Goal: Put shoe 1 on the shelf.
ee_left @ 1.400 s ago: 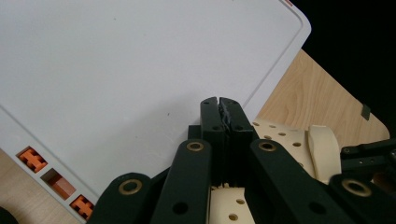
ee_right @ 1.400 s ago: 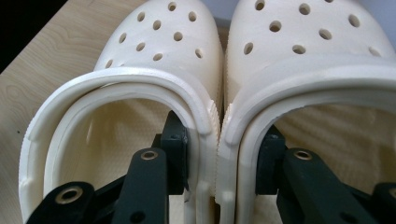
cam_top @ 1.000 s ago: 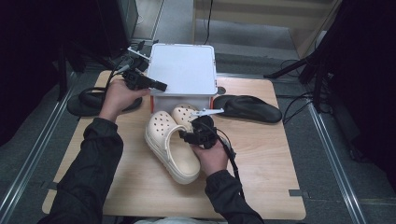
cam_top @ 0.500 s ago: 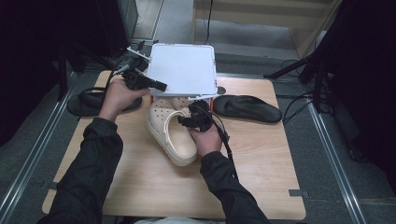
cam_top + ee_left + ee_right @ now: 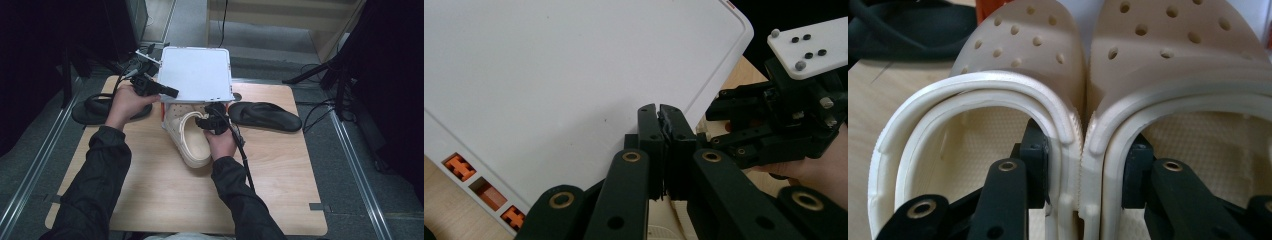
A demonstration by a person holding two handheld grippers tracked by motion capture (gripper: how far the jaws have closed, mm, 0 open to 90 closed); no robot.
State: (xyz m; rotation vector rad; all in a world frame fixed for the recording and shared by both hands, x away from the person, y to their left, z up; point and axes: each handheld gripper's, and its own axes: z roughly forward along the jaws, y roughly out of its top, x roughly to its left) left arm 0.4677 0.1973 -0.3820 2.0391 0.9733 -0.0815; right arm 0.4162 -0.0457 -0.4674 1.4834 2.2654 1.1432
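Cream foam clogs (image 5: 1083, 100), one pair, are held side by side on the wooden bench (image 5: 150, 200) at its centre, toes pushed under the raised white lid (image 5: 196, 74) at 12 o'clock. Both adjoining inner walls are pinched together by the right gripper (image 5: 1082, 172), one jaw inside each shoe, jaws part open around them. The lid's near edge is gripped by the left gripper (image 5: 659, 130), jaws closed down almost fully on it, and the lid is held tilted up over a white bin (image 5: 165, 111) with orange latches (image 5: 459, 167). One black sandal (image 5: 265, 116) is listed at 3 o'clock of the clogs, on the bench. A second black sandal (image 5: 92, 107) lies at 9 o'clock, on the bench edge.
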